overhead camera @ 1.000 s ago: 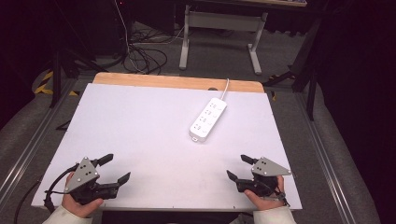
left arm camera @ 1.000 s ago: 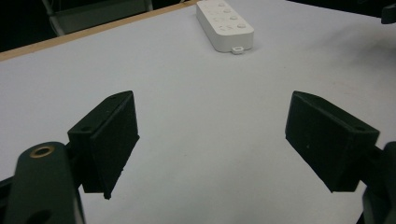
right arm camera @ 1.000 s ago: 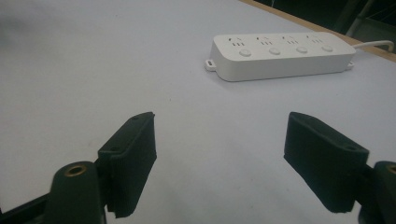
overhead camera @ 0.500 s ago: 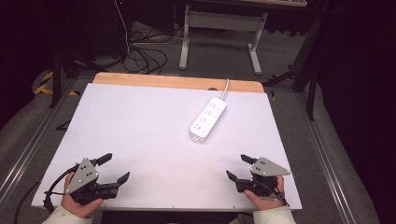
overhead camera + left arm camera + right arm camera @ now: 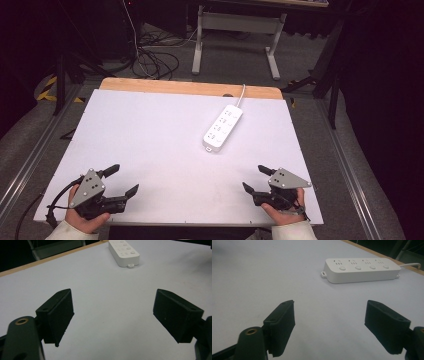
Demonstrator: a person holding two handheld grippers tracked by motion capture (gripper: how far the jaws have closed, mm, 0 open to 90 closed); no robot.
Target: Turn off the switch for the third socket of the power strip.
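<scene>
White power strip (image 5: pixel 222 128) on the table (image 5: pixel 150 135), seemingly unplugged-into; left gripper (image 5: pixel 121 180) and right gripper (image 5: pixel 257 178) well nearer than it, jaws spread, empty

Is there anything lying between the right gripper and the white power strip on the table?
Nothing: in the right gripper view, bare white table surface separates the open right gripper from the white plastic power strip.
</scene>
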